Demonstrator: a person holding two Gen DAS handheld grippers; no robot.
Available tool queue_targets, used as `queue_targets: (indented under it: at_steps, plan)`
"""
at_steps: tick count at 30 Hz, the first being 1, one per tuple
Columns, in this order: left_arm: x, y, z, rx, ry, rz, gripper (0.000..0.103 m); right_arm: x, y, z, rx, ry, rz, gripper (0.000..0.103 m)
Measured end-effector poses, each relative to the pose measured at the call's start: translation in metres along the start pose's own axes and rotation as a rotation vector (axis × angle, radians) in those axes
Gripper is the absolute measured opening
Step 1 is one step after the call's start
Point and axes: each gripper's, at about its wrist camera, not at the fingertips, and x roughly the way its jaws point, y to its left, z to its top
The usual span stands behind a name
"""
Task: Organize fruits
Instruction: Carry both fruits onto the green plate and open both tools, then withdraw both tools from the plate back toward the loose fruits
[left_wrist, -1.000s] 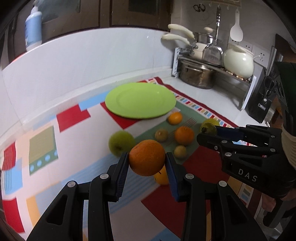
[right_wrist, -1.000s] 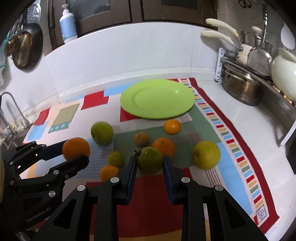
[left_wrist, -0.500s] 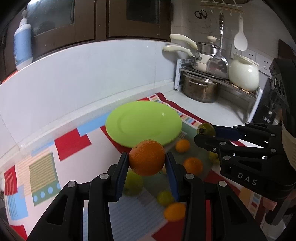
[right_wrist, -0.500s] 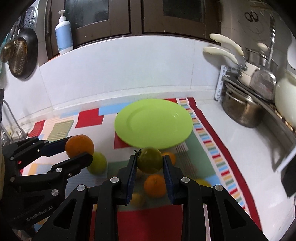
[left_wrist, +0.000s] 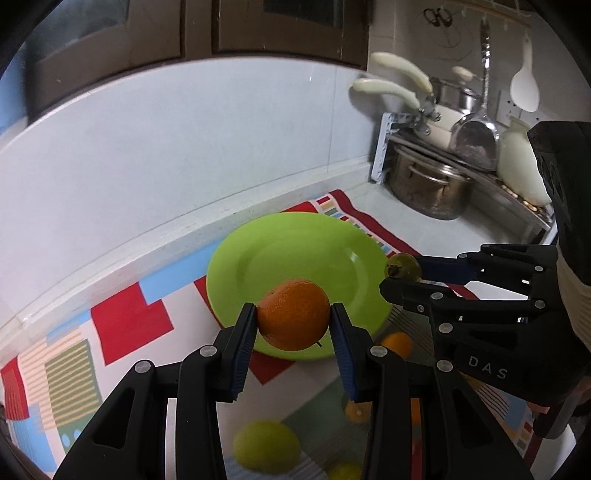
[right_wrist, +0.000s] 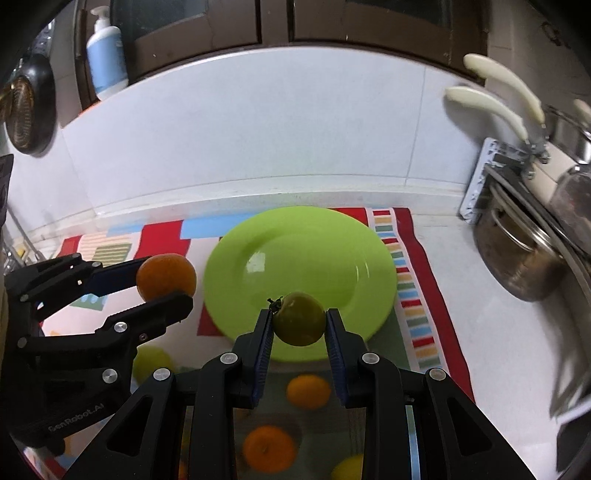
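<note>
An orange is pinched between the pads of the left gripper, and a small dark-green fruit is pinched in the right gripper; both fruits are held in the air above the near edge of the green plate, which lies bare on the patterned mat covering the tabletop. The remaining fruits are seen loose on the mat on the near side of the plate, among them a pale green fruit and several small oranges. The chief risk is judged to be rolling: both held fruits are round, the plate is shallow with a low rim, and a release from height would let either fruit run off onto the mat or strike the other. A second risk is judged to lie in the two grippers, which are held close side by side over the same plate and could be knocked together during lowering. The orange shows no clear long axis, and where its stem end faces cannot be told. The green fruit is nearly spherical too; its dark stem is seen at the upper left, beside the left pad, so its stem axis is tilted up and to the left.
</note>
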Motion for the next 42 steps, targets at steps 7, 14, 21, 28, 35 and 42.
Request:
queue_targets:
  at_steps: [7,14,21,28,35,42]
  plan:
    - [0.039,0.006,0.01,0.007,0.065,-0.006,0.04,0.033,-0.013,0.013,-0.018,0.052,0.005,0.029]
    - [0.064,0.012,0.013,0.007,0.112,-0.017,0.04,0.059,-0.018,0.016,-0.018,0.097,0.018,0.03]
    - [0.053,0.011,0.015,0.019,0.076,0.027,0.052,0.062,-0.019,0.014,0.006,0.094,0.02,0.037]
    - [0.021,0.015,0.009,-0.02,0.033,0.062,0.065,0.034,-0.015,0.009,0.015,0.039,-0.012,0.044]
    - [-0.027,0.011,0.0,-0.059,-0.038,0.093,0.076,-0.013,-0.008,-0.003,0.031,-0.06,-0.051,0.055]
    - [-0.07,0.001,-0.009,-0.083,-0.096,0.126,0.084,-0.057,0.001,-0.018,0.045,-0.139,-0.094,0.066]
